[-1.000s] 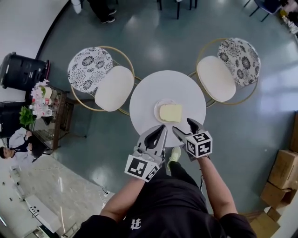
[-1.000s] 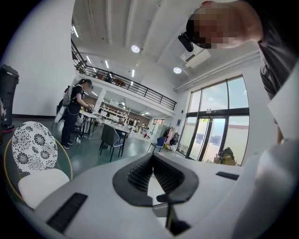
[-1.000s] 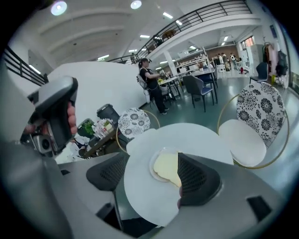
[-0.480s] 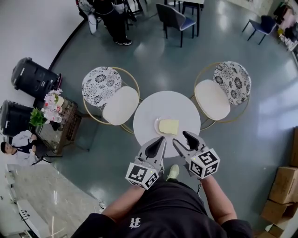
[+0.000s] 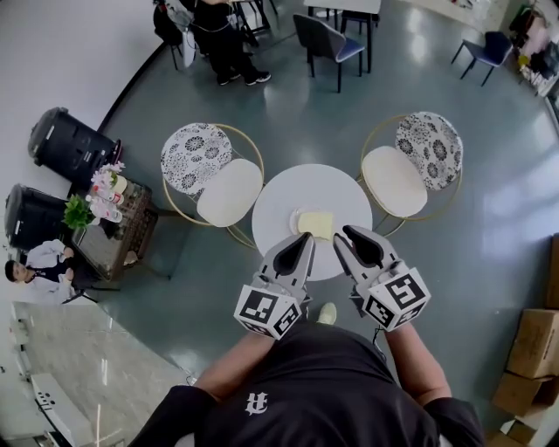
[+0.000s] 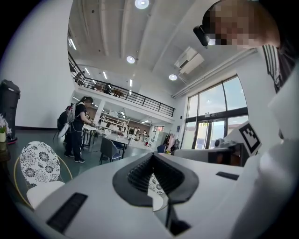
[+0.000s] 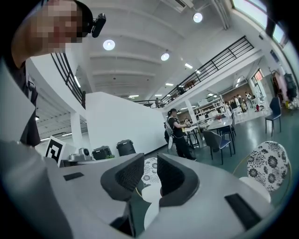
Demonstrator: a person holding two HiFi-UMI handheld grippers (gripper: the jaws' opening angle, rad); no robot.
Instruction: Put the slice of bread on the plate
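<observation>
A pale yellow slice of bread [image 5: 316,223] lies on a small white plate [image 5: 294,223] on the round white table [image 5: 288,196]. Both grippers are held level, high above the table's near edge and apart from the bread. My left gripper [image 5: 303,242] is shut and empty; in the left gripper view its black pads [image 6: 140,172] meet at the left gripper's tip [image 6: 152,156]. My right gripper [image 5: 348,236] has its jaws closing. A narrow gap shows between the right gripper's pads [image 7: 128,175] in the right gripper view [image 7: 150,162], and nothing is between them.
Two gold-framed chairs with cream seats flank the table, at the left [image 5: 229,192] and the right [image 5: 395,179]. Black bins [image 5: 70,140] and a shelf with flowers [image 5: 113,218] stand at the far left. A person [image 5: 218,26] stands by tables at the back. Cardboard boxes [image 5: 533,340] sit at the right.
Both grippers have risen away from the table, the right one more. The right gripper's jaws have gone from wide apart to nearly together. The bread stays on the plate.
</observation>
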